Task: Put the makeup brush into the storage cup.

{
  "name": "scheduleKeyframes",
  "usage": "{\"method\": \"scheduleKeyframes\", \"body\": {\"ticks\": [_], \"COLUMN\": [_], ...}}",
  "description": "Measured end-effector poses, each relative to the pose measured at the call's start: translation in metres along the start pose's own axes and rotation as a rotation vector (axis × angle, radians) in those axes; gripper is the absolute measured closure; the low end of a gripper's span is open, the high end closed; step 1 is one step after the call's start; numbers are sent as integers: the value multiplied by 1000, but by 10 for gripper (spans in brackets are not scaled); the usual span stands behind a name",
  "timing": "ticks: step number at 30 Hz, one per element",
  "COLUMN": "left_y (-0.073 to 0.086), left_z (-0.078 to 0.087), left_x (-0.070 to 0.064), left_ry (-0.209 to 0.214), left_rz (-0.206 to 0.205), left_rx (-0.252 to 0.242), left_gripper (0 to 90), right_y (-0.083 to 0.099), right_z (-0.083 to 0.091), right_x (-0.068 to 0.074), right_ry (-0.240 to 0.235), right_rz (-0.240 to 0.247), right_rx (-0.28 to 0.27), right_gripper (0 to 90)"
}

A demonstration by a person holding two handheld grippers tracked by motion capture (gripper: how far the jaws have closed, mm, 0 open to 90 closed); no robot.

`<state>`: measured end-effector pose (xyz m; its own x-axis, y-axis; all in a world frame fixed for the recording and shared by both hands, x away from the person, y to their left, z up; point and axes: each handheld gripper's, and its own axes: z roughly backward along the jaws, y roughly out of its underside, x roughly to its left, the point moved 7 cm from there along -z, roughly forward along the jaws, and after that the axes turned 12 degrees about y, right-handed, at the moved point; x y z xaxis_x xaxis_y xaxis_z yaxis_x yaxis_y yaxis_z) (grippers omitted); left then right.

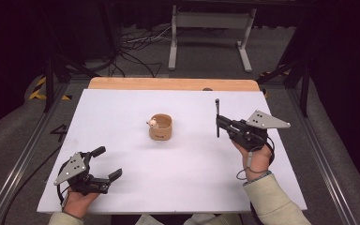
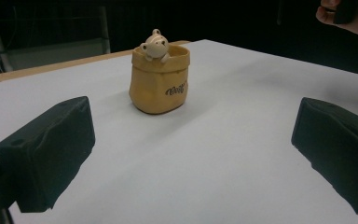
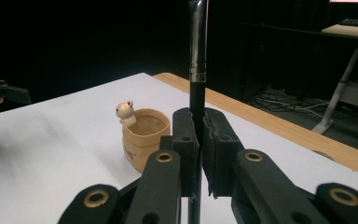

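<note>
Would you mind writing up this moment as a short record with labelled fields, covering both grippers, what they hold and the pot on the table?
surface: white table, wooden strip along its far edge
pot: tan sack-shaped holder, upright near the table's middle, a small animal figure on its rim, nothing visible inside
right gripper: jaws shut on a thin black brush, held upright, to the right of the pot
left gripper: jaws wide apart, holding nothing, low at the near left, pointed at the pot
contact with pot: none by either gripper
</note>
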<state>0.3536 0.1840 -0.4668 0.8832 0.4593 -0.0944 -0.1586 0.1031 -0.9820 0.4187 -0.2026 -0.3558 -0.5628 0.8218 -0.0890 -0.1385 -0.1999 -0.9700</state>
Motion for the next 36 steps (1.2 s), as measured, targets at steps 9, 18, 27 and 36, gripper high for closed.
{"method": "scheduleKeyframes", "body": {"ticks": [9, 18, 27, 36], "left_y": [1, 1, 2, 2], "left_z": [-1, -1, -1, -1], "left_x": [1, 3, 3, 4], "left_ry": [1, -3, -3, -3], "left_rz": [4, -5, 3, 17], "left_rx": [6, 9, 18, 4], "left_gripper": [0, 0, 0, 0], "right_y": [-2, -13, -26, -34], "right_z": [-11, -33, -53, -70], "right_x": [1, 9, 20, 30], "right_ry": [21, 7, -4, -15], "right_rz": [-5, 8, 44, 65], "right_rx": [-11, -1, -3, -2], "right_gripper": [841, 839, 840, 839]}}
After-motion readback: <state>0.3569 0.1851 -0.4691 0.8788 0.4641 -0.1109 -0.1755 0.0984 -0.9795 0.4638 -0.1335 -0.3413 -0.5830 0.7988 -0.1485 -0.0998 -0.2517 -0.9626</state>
